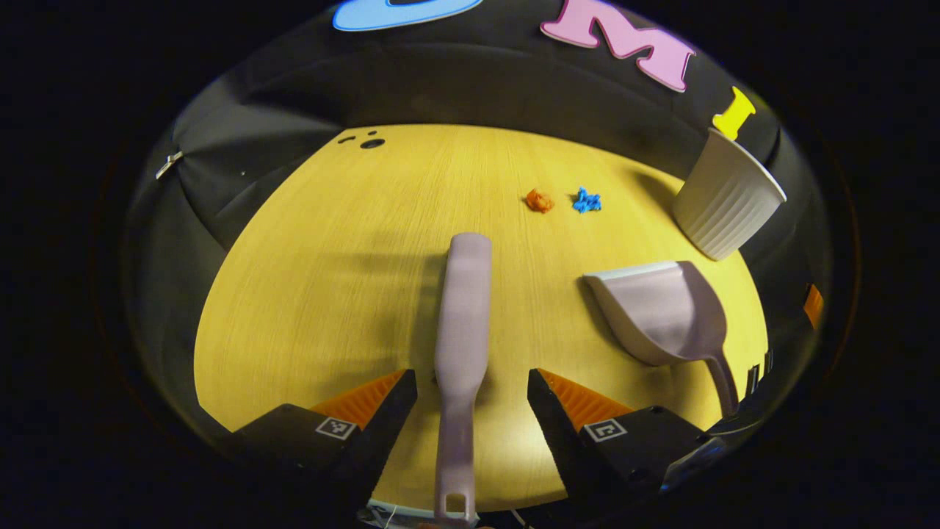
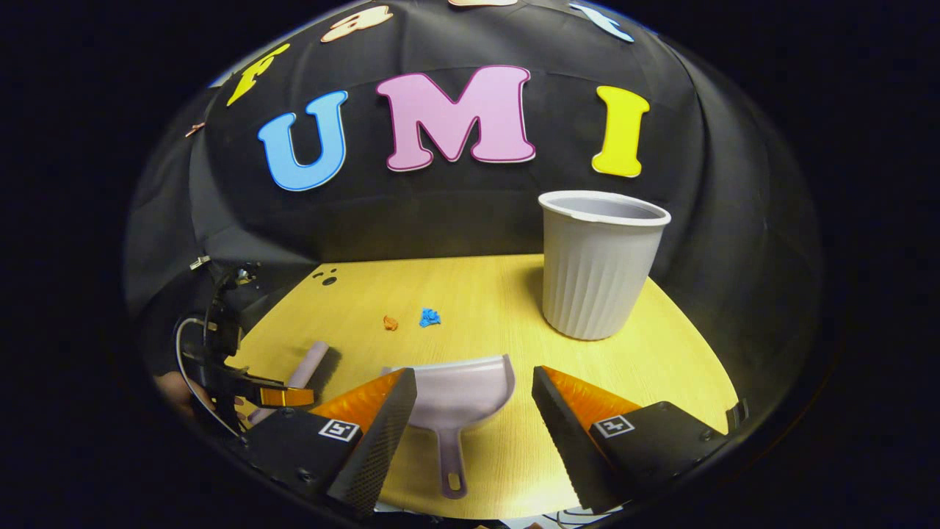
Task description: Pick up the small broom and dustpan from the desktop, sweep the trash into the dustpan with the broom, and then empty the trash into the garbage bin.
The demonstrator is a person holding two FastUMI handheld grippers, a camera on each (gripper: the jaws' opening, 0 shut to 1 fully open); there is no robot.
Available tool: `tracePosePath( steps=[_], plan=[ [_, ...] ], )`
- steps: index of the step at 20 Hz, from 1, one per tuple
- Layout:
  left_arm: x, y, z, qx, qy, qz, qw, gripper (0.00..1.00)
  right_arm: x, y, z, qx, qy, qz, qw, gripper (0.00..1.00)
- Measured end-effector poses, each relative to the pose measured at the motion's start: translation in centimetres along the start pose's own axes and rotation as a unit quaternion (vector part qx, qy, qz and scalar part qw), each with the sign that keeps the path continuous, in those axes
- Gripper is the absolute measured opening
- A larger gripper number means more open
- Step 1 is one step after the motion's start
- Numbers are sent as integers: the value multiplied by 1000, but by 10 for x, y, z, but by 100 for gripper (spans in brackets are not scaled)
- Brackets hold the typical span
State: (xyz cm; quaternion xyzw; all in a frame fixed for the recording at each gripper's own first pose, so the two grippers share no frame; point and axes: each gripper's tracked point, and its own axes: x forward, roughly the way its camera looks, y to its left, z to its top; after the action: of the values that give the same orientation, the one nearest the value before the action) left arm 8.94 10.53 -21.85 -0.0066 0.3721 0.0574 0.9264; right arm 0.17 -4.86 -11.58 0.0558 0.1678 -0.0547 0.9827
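Note:
A pale lilac small broom [image 1: 462, 323] lies on the yellow wooden desktop [image 1: 330, 264], its handle running between the fingers of my open left gripper [image 1: 471, 389], which touch nothing. The matching dustpan [image 1: 664, 312] rests to its right. In the right gripper view the dustpan [image 2: 459, 397] lies flat with its handle toward me, between the spread fingers of my open right gripper [image 2: 474, 400]. An orange scrap [image 1: 539, 200] and a blue scrap [image 1: 587, 200] of trash lie farther back, also seen as the orange scrap [image 2: 390, 322] and blue scrap [image 2: 429, 317]. The broom [image 2: 308, 364] lies at the left.
A white ribbed garbage bin [image 2: 595, 268] stands upright at the desktop's back right, seen tilted as the bin [image 1: 727, 195] in the left gripper view. The other gripper [image 2: 220, 353], with a hand behind it, shows at the left. Small dark holes [image 1: 367, 142] mark the far-left corner.

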Motion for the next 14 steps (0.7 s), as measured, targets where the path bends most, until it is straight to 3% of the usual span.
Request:
tracePosePath(
  steps=[7, 10, 13, 14],
  plan=[
    [29, 11, -9, 35, 66, 29, 997, 95, 3, -11, -2, 16, 7, -15, 1000, 99],
    [29, 8, -11, 42, 75, 24, 996, 74, 7, -5, -6, 17, 15, -6, 1000, 99],
    [31, 7, -9, 51, 82, 21, 995, 69, 9, 2, -12, 11, 29, 6, 999, 99],
    [31, 5, -6, 54, 79, 17, 995, 60, 8, 4, -13, 9, 33, 11, 999, 99]
  ],
)
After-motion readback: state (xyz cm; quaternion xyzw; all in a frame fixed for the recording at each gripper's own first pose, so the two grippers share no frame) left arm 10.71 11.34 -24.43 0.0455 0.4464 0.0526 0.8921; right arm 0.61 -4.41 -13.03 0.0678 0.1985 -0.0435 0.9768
